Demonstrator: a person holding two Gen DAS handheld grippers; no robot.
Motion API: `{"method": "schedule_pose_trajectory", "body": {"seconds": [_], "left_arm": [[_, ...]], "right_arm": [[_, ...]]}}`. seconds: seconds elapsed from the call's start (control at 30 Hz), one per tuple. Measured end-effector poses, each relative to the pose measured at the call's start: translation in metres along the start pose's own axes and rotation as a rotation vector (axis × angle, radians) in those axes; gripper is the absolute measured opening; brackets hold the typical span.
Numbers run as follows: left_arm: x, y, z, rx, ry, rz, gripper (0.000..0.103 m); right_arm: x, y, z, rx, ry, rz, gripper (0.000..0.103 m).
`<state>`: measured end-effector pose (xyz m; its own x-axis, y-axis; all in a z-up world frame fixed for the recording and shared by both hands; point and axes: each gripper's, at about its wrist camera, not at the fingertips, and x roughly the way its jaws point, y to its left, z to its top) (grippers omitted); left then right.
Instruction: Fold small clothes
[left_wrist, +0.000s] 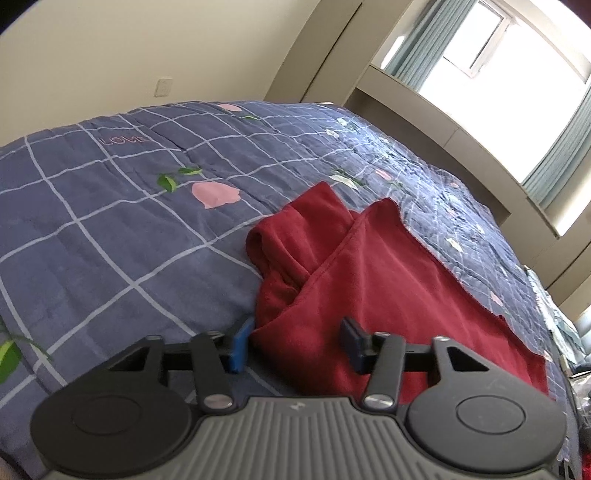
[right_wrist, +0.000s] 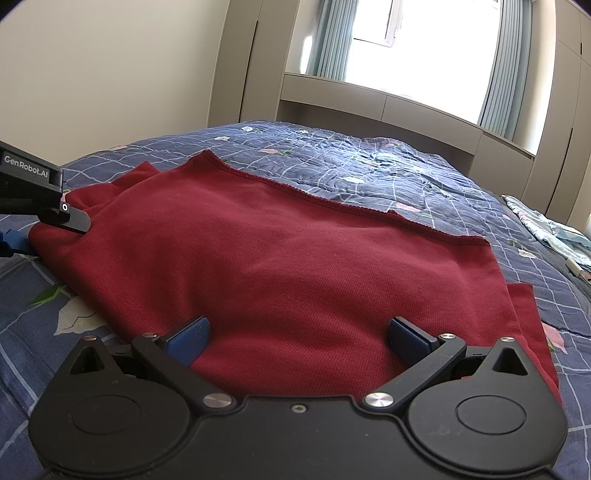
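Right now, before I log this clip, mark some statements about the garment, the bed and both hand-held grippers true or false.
1. The red garment lies on a blue checked bedspread. True.
2. The left hand-held gripper is clamped shut on the cloth. False: its jaws stand apart, open.
3. The right hand-held gripper is open, with red cloth between its fingers. True.
4. The garment is folded into a neat small square. False: it is spread out, one side bunched.
5. Curtains cover the window completely. False: they are drawn aside.
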<state>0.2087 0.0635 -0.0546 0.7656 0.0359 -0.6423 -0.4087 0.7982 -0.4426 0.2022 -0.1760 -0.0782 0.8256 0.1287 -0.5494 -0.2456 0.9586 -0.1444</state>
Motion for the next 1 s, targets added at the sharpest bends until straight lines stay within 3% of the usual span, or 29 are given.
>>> {"method": "schedule_pose_trajectory", "body": {"seconds": [0.1, 0.2, 0.5, 0.63, 0.73, 0.87, 1.0], "left_arm": [[0.001, 0.002, 0.002, -0.007, 0.000, 0.016, 0.026], [0.001, 0.008, 0.004, -0.046, 0.001, -0.023, 0.017], [-0.009, -0.006, 0.010, 0.020, -0.049, -0.088, 0.012], [-0.021, -0.034, 0.026, 0.114, -0.080, -0.155, 0.011], [-0.030, -0.071, 0.036, 0.201, -0.107, -0.226, 0.011], [-0.044, -0.140, 0.031, 0.367, -0.114, -0.347, 0.010], [-0.061, -0.208, -0.003, 0.578, -0.086, -0.502, 0.010]], "right_arm": [[0.000, 0.000, 0.000, 0.000, 0.000, -0.001, 0.103], [0.000, 0.000, 0.000, 0.000, 0.000, -0.001, 0.103], [-0.003, -0.010, 0.003, 0.049, -0.005, 0.036, 0.103], [-0.011, -0.036, 0.007, 0.167, -0.019, 0.103, 0.103], [-0.020, -0.059, 0.008, 0.226, -0.021, 0.103, 0.103], [-0.036, -0.098, 0.003, 0.267, -0.008, 0.030, 0.103], [-0.062, -0.145, -0.013, 0.332, -0.011, -0.061, 0.103]]}}
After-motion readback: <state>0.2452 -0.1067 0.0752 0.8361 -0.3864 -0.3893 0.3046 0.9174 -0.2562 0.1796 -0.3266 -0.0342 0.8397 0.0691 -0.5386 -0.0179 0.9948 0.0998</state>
